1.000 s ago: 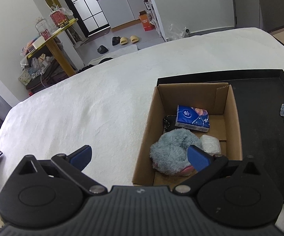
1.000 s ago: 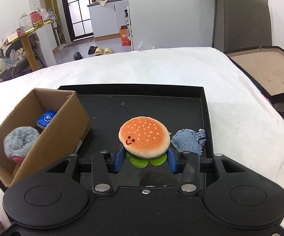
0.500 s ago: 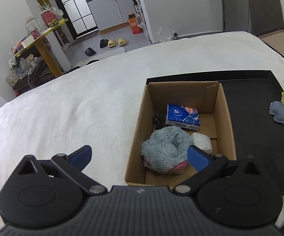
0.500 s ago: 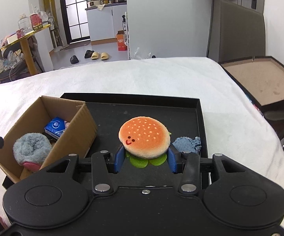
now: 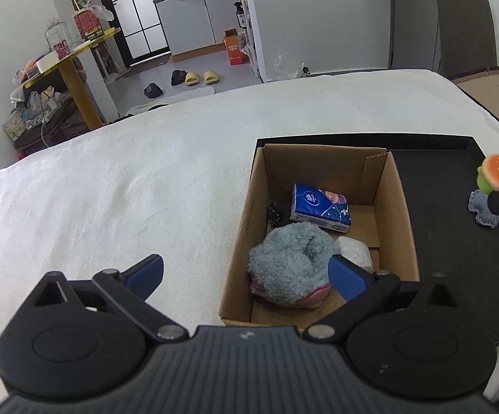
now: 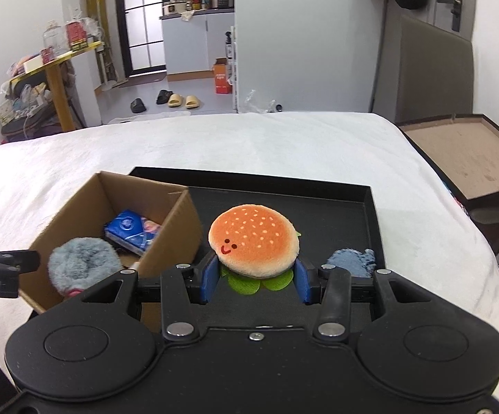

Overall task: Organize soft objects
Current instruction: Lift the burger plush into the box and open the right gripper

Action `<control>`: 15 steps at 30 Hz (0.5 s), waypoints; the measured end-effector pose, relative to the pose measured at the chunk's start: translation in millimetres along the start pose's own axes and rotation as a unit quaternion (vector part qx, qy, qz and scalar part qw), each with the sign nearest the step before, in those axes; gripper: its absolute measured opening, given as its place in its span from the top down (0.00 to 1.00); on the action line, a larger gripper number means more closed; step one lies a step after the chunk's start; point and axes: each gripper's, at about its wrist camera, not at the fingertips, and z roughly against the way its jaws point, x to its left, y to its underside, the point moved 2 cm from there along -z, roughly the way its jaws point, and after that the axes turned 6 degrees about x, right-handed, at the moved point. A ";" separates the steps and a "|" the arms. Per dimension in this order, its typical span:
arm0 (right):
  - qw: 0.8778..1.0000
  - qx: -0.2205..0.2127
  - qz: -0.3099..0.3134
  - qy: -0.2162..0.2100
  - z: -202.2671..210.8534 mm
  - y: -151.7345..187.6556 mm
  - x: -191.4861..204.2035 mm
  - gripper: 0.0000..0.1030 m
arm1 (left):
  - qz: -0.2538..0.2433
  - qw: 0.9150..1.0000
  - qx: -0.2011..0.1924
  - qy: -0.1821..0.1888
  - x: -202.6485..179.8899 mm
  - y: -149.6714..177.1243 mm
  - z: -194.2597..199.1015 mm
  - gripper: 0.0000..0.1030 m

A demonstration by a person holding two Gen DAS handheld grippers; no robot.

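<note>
A white blanket-covered surface (image 6: 284, 145) carried a black tray (image 6: 370, 200), and a cardboard box (image 6: 180, 227) was stood in the tray's left part, its long axis running from the near edge of the tray toward the far edge. Inside the box were seen a grey fluffy slipper (image 5: 294, 262) at the near end, a blue tissue pack (image 5: 320, 207) toward the far end, a white wad (image 5: 354, 250) beside the slipper, and a small dark item (image 5: 277, 212) against the left wall.

The burger plush (image 6: 253, 239) was held off the tray floor, clamped at its lower half between the blue pads of the right gripper (image 6: 254, 277). A small denim piece (image 6: 351, 262) was left lying on the tray by its right edge, just right of that gripper.

The relation that mattered: the box opening lay to the left of the plush and just beside it, so a short leftward carry over the box's right wall was judged to be needed. The left gripper (image 5: 246, 272) was held with its jaws wide apart and empty over the box's near left corner.
</note>
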 end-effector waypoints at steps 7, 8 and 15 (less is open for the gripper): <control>1.000 0.001 0.008 -0.014 1.7 -4.9 25.3 0.58 | 0.013 1.000 0.006 0.020 8.9 1.6 -6.0 0.03; 1.000 0.001 0.013 -0.016 1.3 -5.9 29.7 0.58 | 0.013 1.000 0.009 0.023 9.6 1.5 -8.3 0.04; 0.999 0.003 0.031 -0.019 -3.1 -18.9 55.6 0.57 | 0.029 0.998 0.025 0.046 18.3 3.5 -21.4 0.23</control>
